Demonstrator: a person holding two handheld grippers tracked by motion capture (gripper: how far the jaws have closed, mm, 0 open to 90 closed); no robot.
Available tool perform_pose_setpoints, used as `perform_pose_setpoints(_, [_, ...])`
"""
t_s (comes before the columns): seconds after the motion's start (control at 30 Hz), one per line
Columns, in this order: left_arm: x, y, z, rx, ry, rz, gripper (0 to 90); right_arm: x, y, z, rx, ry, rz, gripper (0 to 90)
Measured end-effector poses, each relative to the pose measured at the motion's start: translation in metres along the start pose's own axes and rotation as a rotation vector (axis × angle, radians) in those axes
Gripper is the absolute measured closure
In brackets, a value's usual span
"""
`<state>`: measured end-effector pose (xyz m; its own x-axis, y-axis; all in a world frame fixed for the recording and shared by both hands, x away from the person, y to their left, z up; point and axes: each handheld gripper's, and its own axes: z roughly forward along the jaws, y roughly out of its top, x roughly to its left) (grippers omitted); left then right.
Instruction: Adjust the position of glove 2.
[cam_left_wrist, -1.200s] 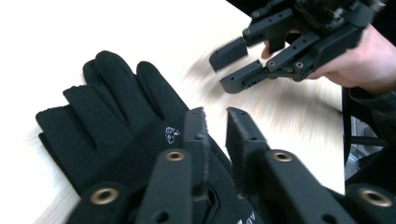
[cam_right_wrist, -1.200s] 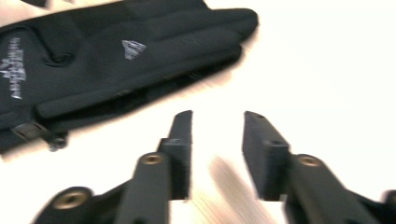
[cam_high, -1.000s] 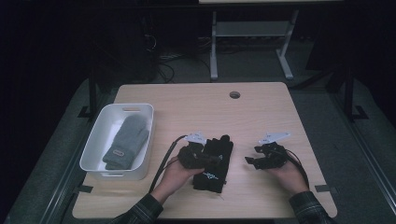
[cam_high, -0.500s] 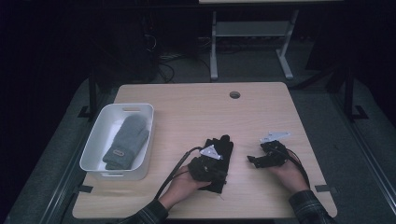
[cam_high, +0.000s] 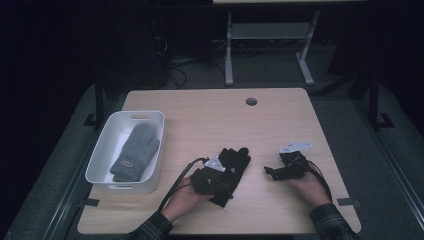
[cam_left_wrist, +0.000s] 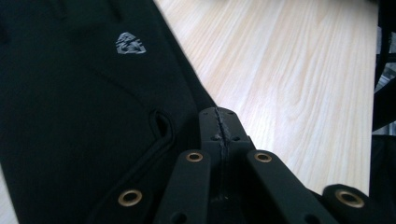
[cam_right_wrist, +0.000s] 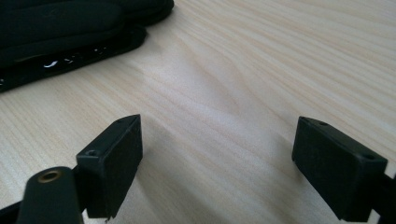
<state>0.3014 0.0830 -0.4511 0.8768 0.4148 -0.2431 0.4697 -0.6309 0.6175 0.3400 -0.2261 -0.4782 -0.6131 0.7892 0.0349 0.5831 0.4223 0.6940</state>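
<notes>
Looks like sorting handwear off the wooden table (cam_high: 280, 125) into the white bin (cam_high: 102, 155) at its left edge, with a grey mitten (cam_high: 135, 152) already lying inside. Probably at the pick-up stage for the black glove (cam_high: 235, 162), lying flat near the front middle of the table, well apart from the bin, fingers pointing away from the person. Next, by this reading: lift without losing the thin fabric, carry left over the bin wall, then let go above the mitten. Calls for a firm pinch, since a bite so near the hem could slip. Left gripper (cam_left_wrist: 219, 123): pressed fully together at the glove's near edge, apparently nipping the fabric there, with the small grey logo ahead and to the left of the tips. Right gripper (cam_right_wrist: 219, 163): just been opening, now spread wide over bare wood with nothing between, the glove lying ahead and to the left, clear of both pads.
</notes>
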Motion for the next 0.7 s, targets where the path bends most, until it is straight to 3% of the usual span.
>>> perform_pose_setpoints(0.17, [0.005,-0.009,-0.011,0.01,0.019,-0.012,89.1,0.0,-0.004,0.002,-0.038,-0.001,0.005,13.0])
perform_pose_setpoints(0.7, [0.017,-0.024,-0.03,0.029,0.071,-0.035,89.1,0.0,-0.004,0.002,-0.038,-0.001,0.005,13.0])
